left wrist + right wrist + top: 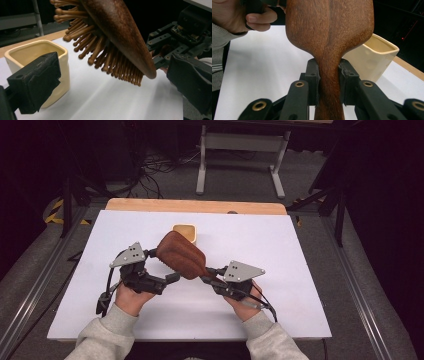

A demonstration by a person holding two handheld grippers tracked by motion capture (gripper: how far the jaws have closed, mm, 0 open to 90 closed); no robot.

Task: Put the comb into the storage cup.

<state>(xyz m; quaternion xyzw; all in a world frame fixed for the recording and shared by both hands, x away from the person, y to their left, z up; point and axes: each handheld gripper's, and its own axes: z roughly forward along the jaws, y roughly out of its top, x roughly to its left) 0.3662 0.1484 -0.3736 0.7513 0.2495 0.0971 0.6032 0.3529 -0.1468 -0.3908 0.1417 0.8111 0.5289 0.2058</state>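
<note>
- One brown wooden paddle hairbrush with wooden bristle pins (181, 255), and you've got it lifted off the white table top (300, 250), held up in the middle between your two hands, bristles facing down.
- Your right gripper (207, 274) is clamped on the brush's handle: the right gripper view has both black jaws pressed against the neck just below the paddle (329, 32).
- Your left gripper (154, 254) is up at the far end of the brush head. In the left gripper view its jaws stand wide apart with the bristle side (105, 53) hanging between and above them. Whether a jaw actually touches the brush, I can't tell.
- One small cream-yellow square ceramic cup (186, 232), open top, sits on the table just behind the brush. From above, the paddle covers its near edge. In the left gripper view it's right behind the left-hand jaw (37, 62).
- So the count: one brush, one cup, two grippers.
- Around the table: grey carpet floor, a grey metal stand (242, 155) at the back, and loose black cables (155, 170) on the floor.
</note>
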